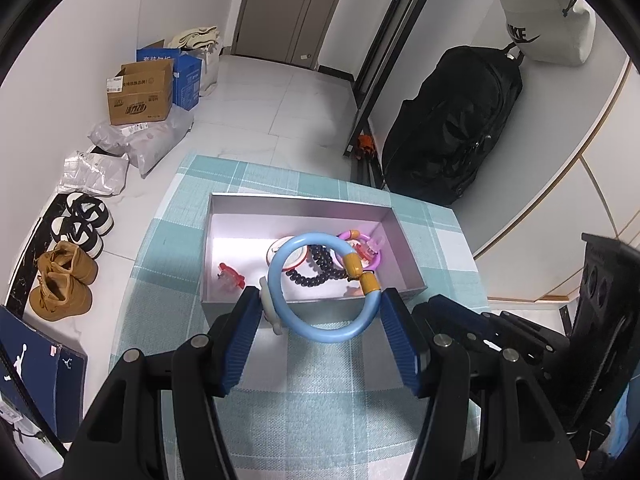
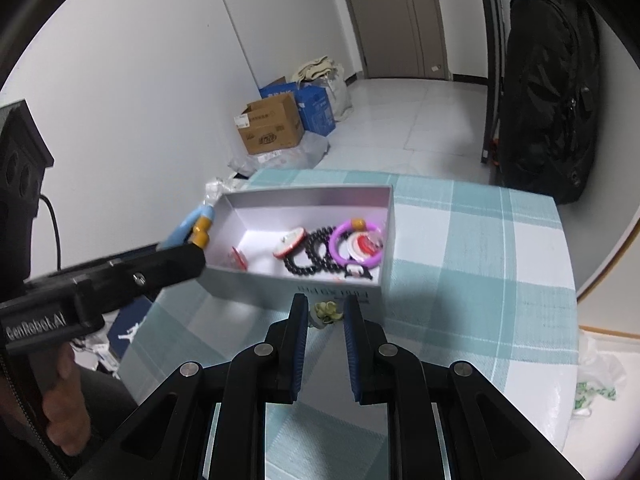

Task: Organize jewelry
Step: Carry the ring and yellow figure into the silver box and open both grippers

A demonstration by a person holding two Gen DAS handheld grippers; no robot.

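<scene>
In the left wrist view a light-blue ring bracelet (image 1: 320,330) with two yellow beads sits upright between the blue pads of my left gripper (image 1: 322,296), which is shut on it just over the near wall of the silver box (image 1: 296,200). The box holds a black bead bracelet (image 1: 316,268), a purple ring (image 2: 354,244), a red-and-white bangle (image 2: 290,242) and a red clip (image 1: 230,276). My right gripper (image 2: 326,300) hangs in front of the box, its jaws narrow, with a small pale-green flower piece (image 2: 327,311) pinched between its tips. From the right wrist view, the left gripper (image 2: 176,258) and blue bracelet (image 2: 188,226) sit at the box's left end.
The box stands on a table with a teal-and-white checked cloth (image 2: 472,264). Cardboard boxes (image 1: 140,94), plastic bags and shoes (image 1: 64,280) lie on the floor to the left. A black bag (image 1: 456,128) leans by the wall on the right. A person's hand (image 2: 64,412) holds the left gripper.
</scene>
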